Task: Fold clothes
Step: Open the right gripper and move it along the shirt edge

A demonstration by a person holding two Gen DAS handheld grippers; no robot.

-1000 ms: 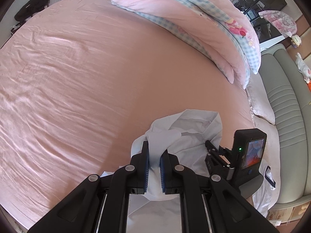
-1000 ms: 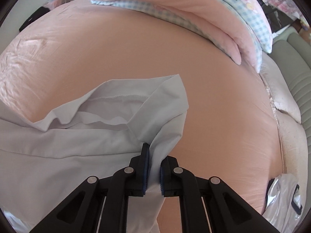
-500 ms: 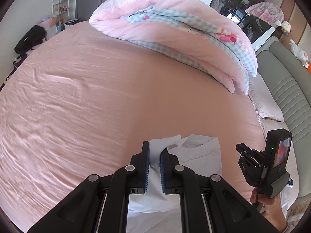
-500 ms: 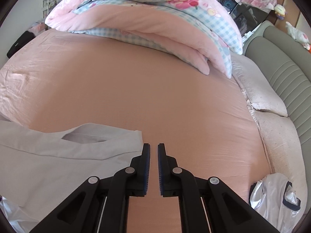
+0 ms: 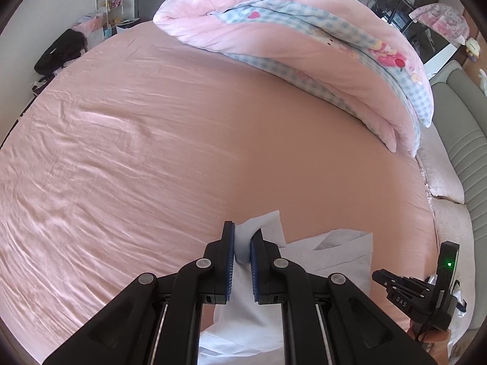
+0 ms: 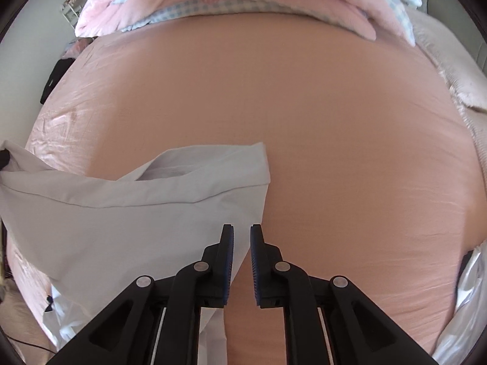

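a pale grey-white garment (image 6: 127, 213) is seen spread on a bed covered with a pink sheet (image 5: 152, 152), near its lower edge. a fold of this garment (image 5: 261, 228) is clamped between the blue pads of the left tool (image 5: 242, 245), and a corner of cloth stands up just past the fingertips. the right tool (image 6: 242, 251) is shown with a narrow gap between its jaws, which have just been opening; nothing is pinched between them, and the garment's right edge lies directly beneath and beside the left finger. in the left wrist view the right tool (image 5: 392, 279) is seen at the lower right, held by a hand (image 5: 429, 336). a folded pink and blue-checked quilt (image 5: 319, 48) is piled at the far side of the bed.
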